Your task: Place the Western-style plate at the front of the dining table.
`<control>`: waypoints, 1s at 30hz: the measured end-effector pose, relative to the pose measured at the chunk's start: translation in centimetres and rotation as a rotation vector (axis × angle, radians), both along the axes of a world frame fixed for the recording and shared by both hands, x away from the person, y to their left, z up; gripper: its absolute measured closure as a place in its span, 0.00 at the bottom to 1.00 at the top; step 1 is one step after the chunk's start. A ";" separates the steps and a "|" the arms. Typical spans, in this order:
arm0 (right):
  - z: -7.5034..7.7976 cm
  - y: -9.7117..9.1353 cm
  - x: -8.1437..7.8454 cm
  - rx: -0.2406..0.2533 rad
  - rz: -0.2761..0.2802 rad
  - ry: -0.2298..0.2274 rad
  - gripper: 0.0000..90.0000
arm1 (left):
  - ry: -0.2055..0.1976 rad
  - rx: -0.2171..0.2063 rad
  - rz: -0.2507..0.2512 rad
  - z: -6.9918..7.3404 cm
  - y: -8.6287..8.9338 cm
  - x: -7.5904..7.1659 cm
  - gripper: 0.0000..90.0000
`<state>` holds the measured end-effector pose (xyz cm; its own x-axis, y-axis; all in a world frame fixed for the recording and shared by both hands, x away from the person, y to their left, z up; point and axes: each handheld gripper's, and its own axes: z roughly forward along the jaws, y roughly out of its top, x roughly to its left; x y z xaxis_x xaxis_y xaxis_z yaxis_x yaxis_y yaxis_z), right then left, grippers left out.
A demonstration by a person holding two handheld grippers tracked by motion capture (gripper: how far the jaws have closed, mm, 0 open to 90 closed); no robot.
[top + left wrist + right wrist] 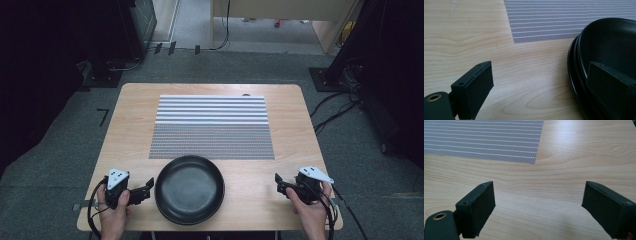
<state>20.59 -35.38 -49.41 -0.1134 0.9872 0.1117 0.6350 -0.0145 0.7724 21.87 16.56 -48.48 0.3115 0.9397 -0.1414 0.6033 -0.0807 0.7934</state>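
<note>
Left gripper, jaws apart, just beside black pan on its left rim; right gripper, also parted, well apart.

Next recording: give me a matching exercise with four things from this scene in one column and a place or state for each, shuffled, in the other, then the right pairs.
Things:
1. black bowl
2. striped mat
3. left gripper
4. right gripper

Places or states:
A. open, over bare wood at the table's near right
B. flat on the middle of the table
C. at the near edge, between the two grippers
D. open, with one jaw next to the bowl's rim

Pairs: 1-C, 2-B, 3-D, 4-A
</note>
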 end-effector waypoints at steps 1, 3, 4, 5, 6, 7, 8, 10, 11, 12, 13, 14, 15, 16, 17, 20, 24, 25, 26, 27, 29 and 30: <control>0.1 0.1 0.0 0.003 0.002 -0.002 0.11 | 0.002 0.002 -0.006 0.0 -0.1 0.0 0.08; 0.2 0.4 -0.1 0.005 0.005 -0.003 0.11 | 0.006 0.001 -0.010 0.1 -0.3 -0.1 0.08; 0.2 0.5 -0.1 0.010 0.006 -0.004 0.11 | 0.004 0.003 -0.012 0.1 -0.4 -0.1 0.08; 0.2 0.6 -0.1 0.011 0.008 -0.004 0.11 | 0.005 0.007 -0.015 0.1 -0.5 -0.1 0.08; 0.3 0.8 -0.1 0.015 0.010 -0.003 0.11 | 0.005 0.007 -0.016 0.1 -0.5 -0.1 0.08; 0.3 0.9 0.0 0.018 0.014 -0.002 0.11 | 0.006 0.003 -0.017 0.2 -0.6 -0.2 0.08; 0.3 1.0 0.0 0.022 0.015 -0.004 0.11 | 0.007 0.000 -0.019 0.2 -0.6 -0.2 0.08; 0.3 1.1 0.0 0.027 0.014 -0.001 0.12 | 0.008 -0.004 -0.019 0.2 -0.7 -0.2 0.08; 0.5 1.5 0.0 0.026 0.002 -0.006 0.15 | 0.010 -0.009 -0.023 0.2 -0.8 -0.2 0.08; 0.5 1.5 0.0 0.027 0.004 -0.005 0.15 | 0.011 -0.008 -0.027 0.2 -0.9 -0.2 0.08; 0.5 1.7 -0.1 0.028 0.008 -0.007 0.15 | 0.011 -0.006 -0.028 0.2 -1.0 -0.2 0.08; 0.5 1.8 -0.1 0.029 0.011 -0.007 0.15 | 0.010 -0.001 -0.029 0.2 -1.1 -0.3 0.08; 0.5 1.8 -0.1 0.029 0.011 -0.007 0.15 | 0.010 -0.001 -0.029 0.2 -1.1 -0.3 0.08; 0.5 1.9 -0.1 0.029 0.015 -0.006 0.15 | 0.010 0.003 -0.032 0.2 -1.2 -0.3 0.08; 0.6 2.3 -0.1 0.030 0.024 -0.006 0.15 | 0.009 0.002 -0.035 0.2 -1.4 -0.3 0.08; 0.7 2.8 -0.1 0.030 0.034 -0.007 0.15 | 0.012 0.000 -0.046 0.2 -1.7 -0.4 0.08; 0.8 3.4 -0.1 0.033 0.050 -0.009 0.15 | 0.023 -0.010 -0.059 0.1 -2.1 -0.5 0.08; 0.8 3.5 -0.1 0.033 0.052 -0.008 0.15 | 0.024 -0.007 -0.061 0.1 -2.2 -0.5 0.08; 0.8 3.7 -0.2 0.036 0.056 -0.008 0.15 | 0.024 -0.005 -0.063 0.1 -2.3 -0.5 0.08; 0.9 3.9 -0.2 0.041 0.060 -0.006 0.15 | 0.027 -0.007 -0.066 0.1 -2.4 -0.5 0.08; 0.9 4.3 -0.2 0.050 0.070 -0.005 0.15 | 0.025 -0.006 -0.067 0.1 -2.6 -0.6 0.08; 0.9 4.4 -0.3 0.051 0.073 -0.004 0.15 | 0.026 -0.010 -0.072 0.1 -2.7 -0.7 0.08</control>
